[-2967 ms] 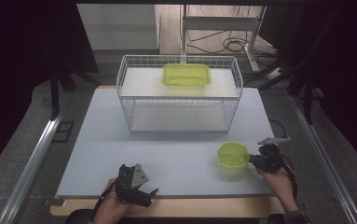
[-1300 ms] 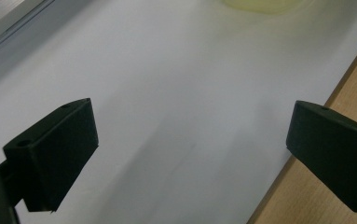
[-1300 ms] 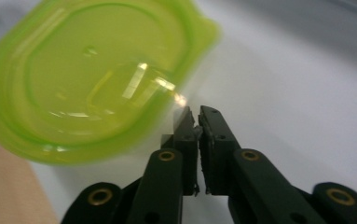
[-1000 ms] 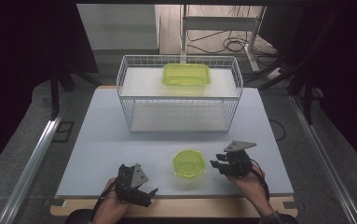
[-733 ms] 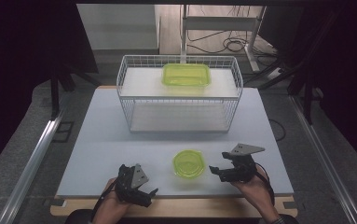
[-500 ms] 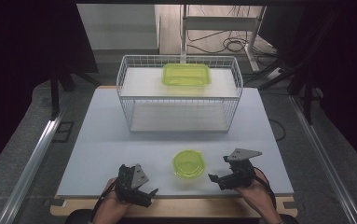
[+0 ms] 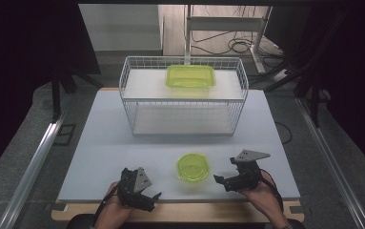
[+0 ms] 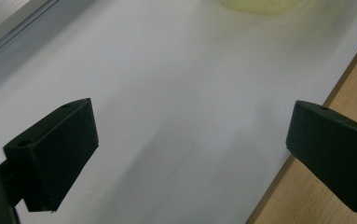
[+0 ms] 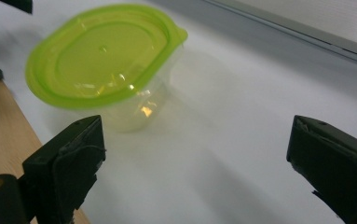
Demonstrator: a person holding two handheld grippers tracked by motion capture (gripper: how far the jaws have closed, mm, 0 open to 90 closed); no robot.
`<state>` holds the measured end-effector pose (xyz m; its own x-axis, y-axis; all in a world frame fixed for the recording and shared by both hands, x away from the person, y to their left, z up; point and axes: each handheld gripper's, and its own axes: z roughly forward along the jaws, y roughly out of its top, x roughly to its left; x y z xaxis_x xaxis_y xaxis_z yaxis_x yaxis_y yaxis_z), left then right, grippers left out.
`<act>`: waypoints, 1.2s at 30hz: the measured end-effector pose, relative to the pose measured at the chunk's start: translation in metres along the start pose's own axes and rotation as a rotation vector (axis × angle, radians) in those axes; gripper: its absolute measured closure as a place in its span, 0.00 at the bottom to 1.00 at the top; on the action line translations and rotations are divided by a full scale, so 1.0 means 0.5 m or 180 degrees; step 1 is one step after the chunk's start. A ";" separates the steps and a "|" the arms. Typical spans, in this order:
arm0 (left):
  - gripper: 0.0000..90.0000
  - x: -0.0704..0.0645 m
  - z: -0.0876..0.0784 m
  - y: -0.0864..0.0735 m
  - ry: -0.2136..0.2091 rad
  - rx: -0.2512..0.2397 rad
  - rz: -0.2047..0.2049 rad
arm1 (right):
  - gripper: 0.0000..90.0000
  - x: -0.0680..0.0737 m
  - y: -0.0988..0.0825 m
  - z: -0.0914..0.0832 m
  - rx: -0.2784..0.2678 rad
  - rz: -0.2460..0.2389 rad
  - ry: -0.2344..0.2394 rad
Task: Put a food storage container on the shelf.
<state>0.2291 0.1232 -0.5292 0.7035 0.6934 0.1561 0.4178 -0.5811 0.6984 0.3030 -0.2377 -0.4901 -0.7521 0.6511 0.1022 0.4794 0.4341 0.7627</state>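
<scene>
With my right gripper (image 7: 223, 180) just beside the small round container (image 7: 193, 167), I see its jaws have just been opening and now stand wide, nothing between them. That green-lidded container sits upright on the white table (image 7: 123, 143) near the front edge, between my two hands. My left gripper (image 7: 151, 198) rests at the front edge, jaws spread wide over bare tabletop. Farther back, a larger green-lidded container (image 7: 190, 76) lies on top of the wire rack (image 7: 185, 107), though its contents are too blurred for me to judge.
</scene>
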 end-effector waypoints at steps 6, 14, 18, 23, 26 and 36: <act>0.02 -0.001 -0.001 0.001 0.0020 -0.0005 0.0022 | 0.12 0.000 0.016 0.008 0.0101 0.0174 0.0103; 0.02 0.002 -0.003 0.002 0.0040 -0.0017 0.0017 | 0.27 -0.006 0.039 0.024 -0.0057 0.0422 0.0334; 0.02 0.002 -0.002 0.001 0.0043 -0.0016 0.0014 | 0.38 -0.020 0.046 0.035 -0.0042 0.0665 0.0427; 0.02 0.002 -0.003 0.001 0.0045 -0.0004 0.0035 | 0.52 -0.035 0.054 0.048 -0.0004 0.0913 0.0594; 0.02 0.001 -0.002 0.002 0.0039 -0.0003 0.0046 | 0.57 -0.035 0.061 0.061 0.0057 0.0924 0.0625; 0.03 0.000 -0.002 0.002 0.0027 0.0000 0.0066 | 0.75 -0.033 0.065 0.080 0.0281 0.1095 0.0739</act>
<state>0.2290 0.1229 -0.5279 0.7071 0.6847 0.1764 0.4032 -0.5955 0.6949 0.3492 -0.2093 -0.4925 -0.6185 0.6142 0.4901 0.7496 0.2741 0.6025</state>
